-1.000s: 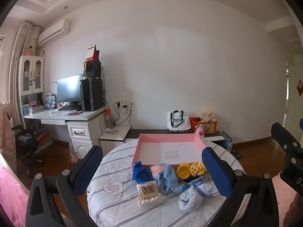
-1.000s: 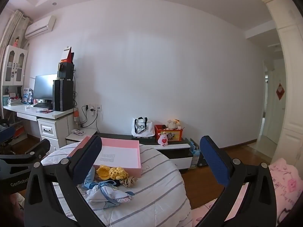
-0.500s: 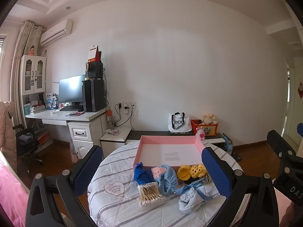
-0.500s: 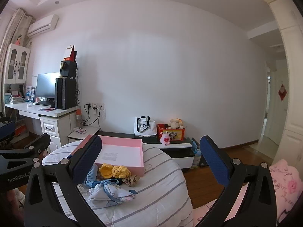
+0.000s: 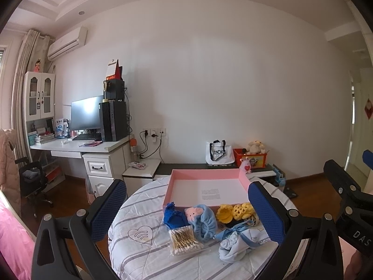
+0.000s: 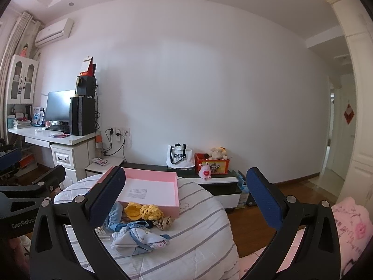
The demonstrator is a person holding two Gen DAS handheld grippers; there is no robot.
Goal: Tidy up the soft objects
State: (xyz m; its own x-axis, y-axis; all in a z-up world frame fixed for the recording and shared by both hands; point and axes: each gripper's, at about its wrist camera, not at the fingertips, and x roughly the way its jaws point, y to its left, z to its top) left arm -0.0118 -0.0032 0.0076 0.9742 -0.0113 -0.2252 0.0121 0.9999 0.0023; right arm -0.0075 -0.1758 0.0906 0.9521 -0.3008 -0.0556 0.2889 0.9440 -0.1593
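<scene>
The pink box (image 5: 207, 187) lies flat on the round table (image 5: 139, 252), long axis 9-to-3, open side up. Along its 6 o'clock wall sit a blue cloth (image 5: 173, 217), a pig hat (image 5: 202, 220), yellow knits (image 5: 235, 212), a baby garment (image 5: 240, 241) and cotton swabs (image 5: 184, 239). Bare tabletop spreads at 7 o'clock. The left gripper (image 5: 186, 212) and right gripper (image 6: 186, 198) hover level, both spread wide, holding nothing.

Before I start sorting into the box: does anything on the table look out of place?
One thing: the pack of cotton swabs lies among the soft items in front of the empty pink box, beside the blue cloth. It is a stiff plastic pack, not fabric. Nothing looks spilled or damaged.
</scene>
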